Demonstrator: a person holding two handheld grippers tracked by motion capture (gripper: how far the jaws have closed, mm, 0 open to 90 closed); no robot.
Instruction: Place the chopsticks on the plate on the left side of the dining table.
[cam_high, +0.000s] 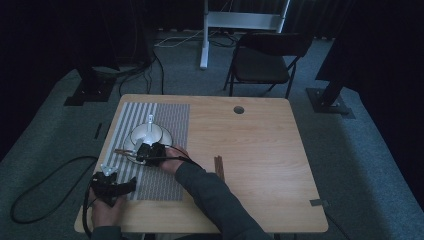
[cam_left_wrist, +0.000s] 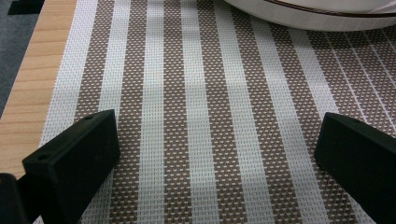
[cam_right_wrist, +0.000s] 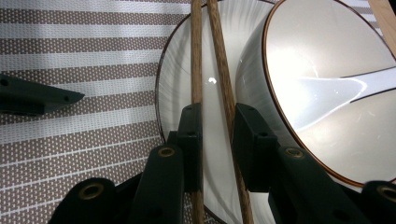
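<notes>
Closest to my lens in the right gripper view are the 2 black jaws of the right gripper, with a pair of wooden chopsticks running up between them. I see a little slack there: the left stick lies against the left pad, while the right stick crosses the gap at a slant, so the jaws are parted and not clamped on the pair. The chopsticks lie across the white plate, just beside the bowl that sits on it, and a white spoon rests inside that bowl. From the high view I have the right gripper over the near edge of the plate on the striped placemat. My left gripper sits at the mat's near left corner, its jaws wide apart over bare weave, holding nothing. 2 more chopsticks lie on the wooden table, well apart to the right.
</notes>
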